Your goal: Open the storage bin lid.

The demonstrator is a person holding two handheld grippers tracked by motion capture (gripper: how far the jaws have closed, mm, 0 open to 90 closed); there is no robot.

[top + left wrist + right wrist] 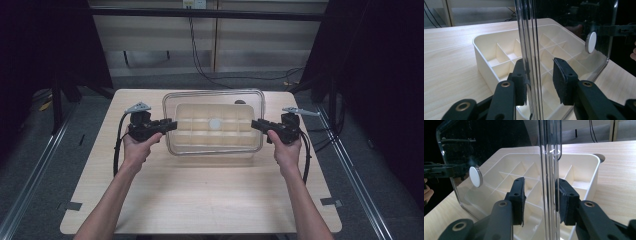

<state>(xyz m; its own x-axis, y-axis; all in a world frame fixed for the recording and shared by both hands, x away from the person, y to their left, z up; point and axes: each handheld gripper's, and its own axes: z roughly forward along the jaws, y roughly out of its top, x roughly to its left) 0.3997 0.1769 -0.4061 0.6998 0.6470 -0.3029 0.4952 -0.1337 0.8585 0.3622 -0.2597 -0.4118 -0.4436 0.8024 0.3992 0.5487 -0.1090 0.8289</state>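
The clear, round-cornered plastic lid (213, 122) with its small white disc knob (215, 122) hangs just above the cream plastic tray (214, 131) divided into small compartments, which sits on the pale wooden desk (200, 195) toward its far edge. The left gripper (170, 125) is clenched on the lid's left edge and the right gripper (256, 125) on its right edge, so the lid is carried between the two hands alone.

Each pair of fingers (520, 82) bites only the thin double rim (530, 50) at the lid's edge, and the surface there is smooth and glossy. In the right gripper view the rim (550, 170) sits off-centre, closer to one finger (564, 200) than the other. The main risk, as I judge it, is slippage: if one hand pulls outward or rises faster than the other, the rim could slide out of the pads and the lid would drop, striking the tray's wall or skidding across the desk. Squeezing inward could instead bow the thin lid and spring it free. Lowering it skewed could catch a corner on the tray rim.
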